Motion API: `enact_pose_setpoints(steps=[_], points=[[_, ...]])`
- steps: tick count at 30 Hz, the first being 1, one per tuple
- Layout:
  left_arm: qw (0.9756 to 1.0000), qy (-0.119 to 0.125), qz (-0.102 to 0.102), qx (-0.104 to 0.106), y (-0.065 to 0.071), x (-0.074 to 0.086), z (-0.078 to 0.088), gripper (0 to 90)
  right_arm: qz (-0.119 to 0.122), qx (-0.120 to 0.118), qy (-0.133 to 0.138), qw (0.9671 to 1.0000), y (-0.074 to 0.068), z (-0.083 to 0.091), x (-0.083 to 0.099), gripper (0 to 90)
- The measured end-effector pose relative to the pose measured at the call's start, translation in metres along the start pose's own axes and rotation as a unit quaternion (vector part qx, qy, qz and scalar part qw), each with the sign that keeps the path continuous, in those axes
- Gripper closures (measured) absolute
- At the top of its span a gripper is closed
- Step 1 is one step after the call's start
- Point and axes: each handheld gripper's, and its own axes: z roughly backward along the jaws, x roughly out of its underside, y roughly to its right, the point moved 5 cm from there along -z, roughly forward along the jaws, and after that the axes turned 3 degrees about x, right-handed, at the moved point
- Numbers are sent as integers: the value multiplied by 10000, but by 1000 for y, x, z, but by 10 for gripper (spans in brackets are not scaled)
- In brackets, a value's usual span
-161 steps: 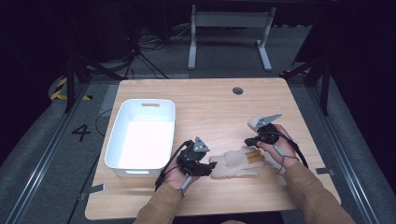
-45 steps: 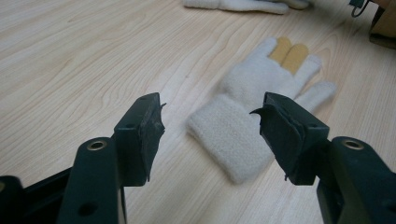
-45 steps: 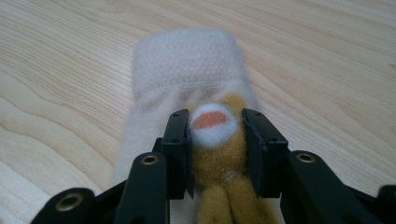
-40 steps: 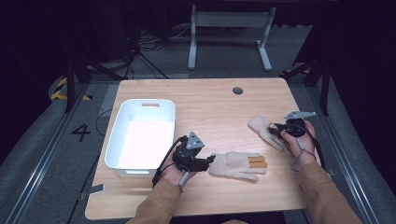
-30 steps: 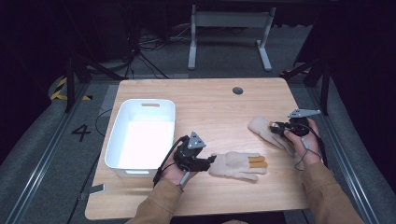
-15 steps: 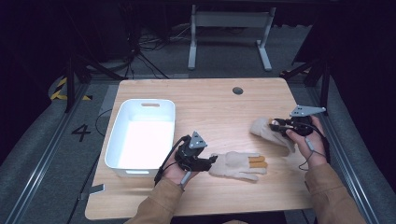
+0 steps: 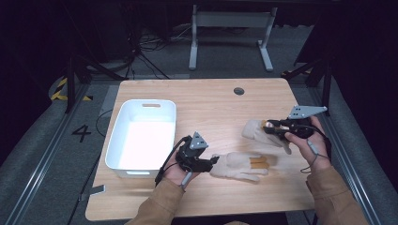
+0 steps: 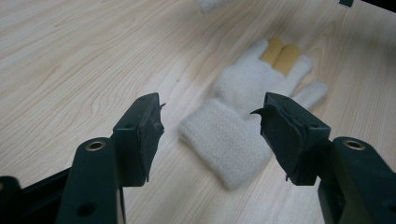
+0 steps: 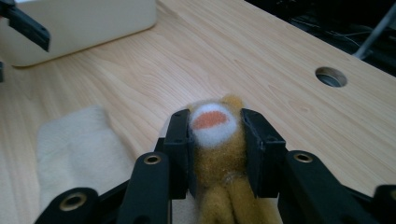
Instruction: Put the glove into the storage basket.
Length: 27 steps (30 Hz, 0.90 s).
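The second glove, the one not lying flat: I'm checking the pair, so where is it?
In the high view the second glove is at the table's right side, pinched by its yellow fingers in the right gripper, beyond the flat glove.

A dim lab or test room set up for recording handling work.

A light wooden table [image 7: 206,103] with a round cable hole [image 7: 239,91] stands on grey carpet [image 7: 33,154] between metal floor rails [image 7: 42,154]. A number 4 [image 7: 81,133] and yellow-black hazard tape [image 7: 63,91] mark the floor. Loose black cables [image 7: 141,44] trail across the floor behind the table, near the grey metal legs of another stand [image 7: 230,28]. The surroundings are dark.
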Motion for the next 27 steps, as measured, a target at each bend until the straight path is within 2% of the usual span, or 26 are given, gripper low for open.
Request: enact_pose_setpoints(steps=[5, 6, 10, 12, 13, 19, 23, 25, 26, 27], points=[[10000, -8, -3, 8, 1, 0, 0, 391, 119, -182, 18, 9998, -9, -1, -4, 662], [10000, -4, 3, 6, 0, 0, 0, 391, 174, -307, 50, 9994, -14, -3, -6, 662], [10000, 10, 7, 11, 0, 0, 0, 391, 279, -536, 98, 9981, -24, -6, -10, 661], [10000, 13, 8, 12, 0, 0, 0, 390, 298, -574, 115, 9978, -26, -6, -10, 661], [10000, 15, 10, 19, 0, 0, 0, 391, 327, -687, 121, 9970, -31, -8, -12, 661], [10000, 20, 10, 30, 1, -1, 1, 391, 445, -877, 143, 9951, -42, -12, -15, 661], [10000, 37, 11, 28, 0, -1, 1, 391, 556, -1042, 180, 9928, -50, -14, -17, 661], [10000, 36, 10, 32, 0, -1, 1, 391, 644, -1161, 208, 9909, -55, -16, -17, 661], [10000, 29, 6, 41, 0, -1, 2, 391, 729, -1292, 233, 9887, -59, -19, -17, 660], [10000, 29, 6, 41, 0, -1, 2, 390, 729, -1292, 233, 9887, -59, -19, -17, 660]])
